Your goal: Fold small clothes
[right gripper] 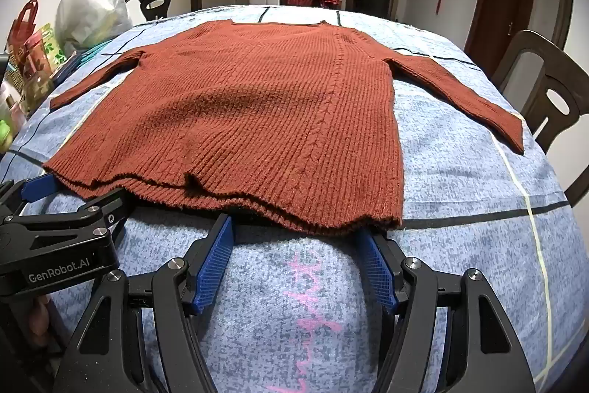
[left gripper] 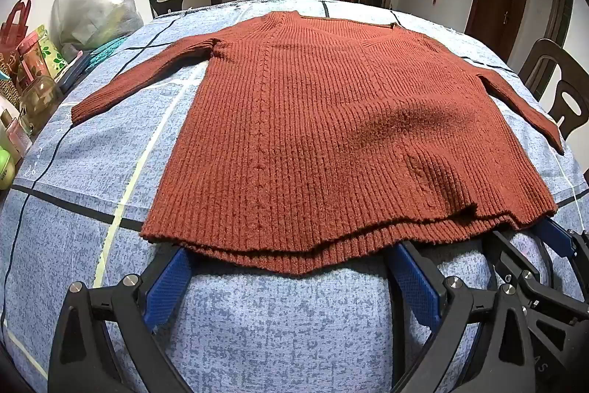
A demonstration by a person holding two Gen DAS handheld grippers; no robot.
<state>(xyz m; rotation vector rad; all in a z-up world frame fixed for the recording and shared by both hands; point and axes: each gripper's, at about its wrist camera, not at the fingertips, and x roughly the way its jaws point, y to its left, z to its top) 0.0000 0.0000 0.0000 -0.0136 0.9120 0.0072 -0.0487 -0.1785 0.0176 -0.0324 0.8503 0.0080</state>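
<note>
Sweater [left gripper: 331, 120] is lying flat on our bench [left gripper: 92, 172] while we are holding left gripper [left gripper: 291, 267] and right gripper [right gripper: 294, 238] wide open, empty, at its hem.

Both wrist views face sweater [left gripper: 313, 120] hem (close)

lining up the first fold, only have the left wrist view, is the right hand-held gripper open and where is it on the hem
Observer: Open. The right hand-held gripper has both blue fingers spread, tips meeting the hem of the sweater near its right corner, with nothing pinched.
Operator: anything on the cloth under it
Observer: Only pink writing on the cloth, between the fingers.
</note>
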